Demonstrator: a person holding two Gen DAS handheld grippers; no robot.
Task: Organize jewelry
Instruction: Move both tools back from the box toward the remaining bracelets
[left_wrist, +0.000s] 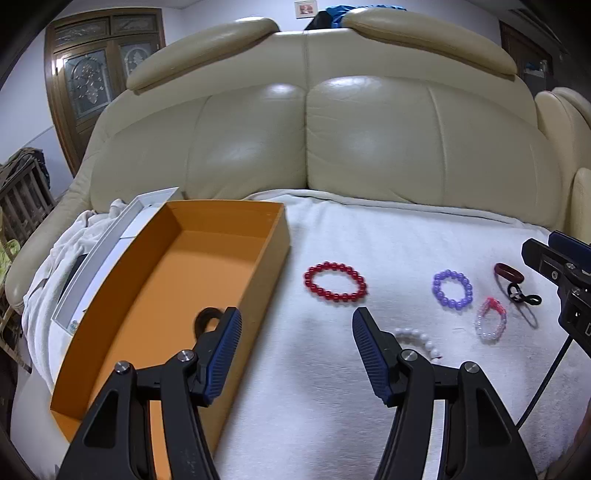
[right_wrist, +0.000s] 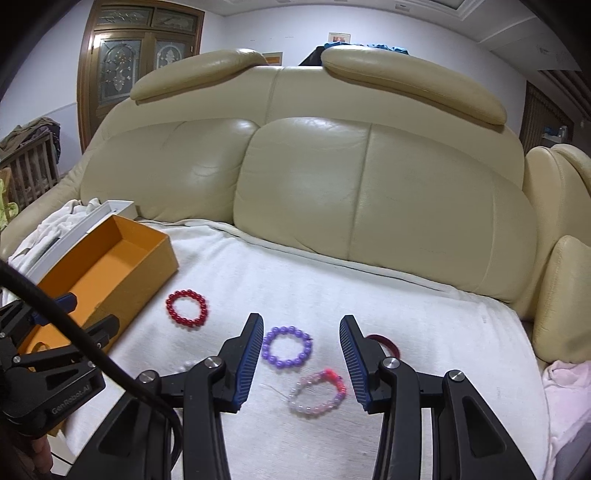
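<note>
An open orange box (left_wrist: 155, 280) (right_wrist: 110, 258) lies on a white towel (left_wrist: 369, 236) (right_wrist: 332, 288) on the sofa, with a dark hair tie (left_wrist: 207, 318) inside. On the towel lie a red bead bracelet (left_wrist: 335, 281) (right_wrist: 187, 307), a purple one (left_wrist: 452, 289) (right_wrist: 287, 347), a pink and clear one (left_wrist: 490, 319) (right_wrist: 318, 393), a white one (left_wrist: 417, 341), a dark red band (left_wrist: 509, 273) (right_wrist: 384, 341) and a black tie (left_wrist: 521, 295). My left gripper (left_wrist: 297, 328) is open and empty, over the box's right wall. My right gripper (right_wrist: 301, 339) is open and empty, above the purple and pink bracelets.
A white box lid (left_wrist: 122, 229) (right_wrist: 88, 218) lies behind the orange box on crumpled cloth. The cream leather sofa back (left_wrist: 306, 129) (right_wrist: 332, 177) rises just behind the towel. A sofa arm (right_wrist: 561, 280) and a pink cloth (right_wrist: 569, 384) are at the right.
</note>
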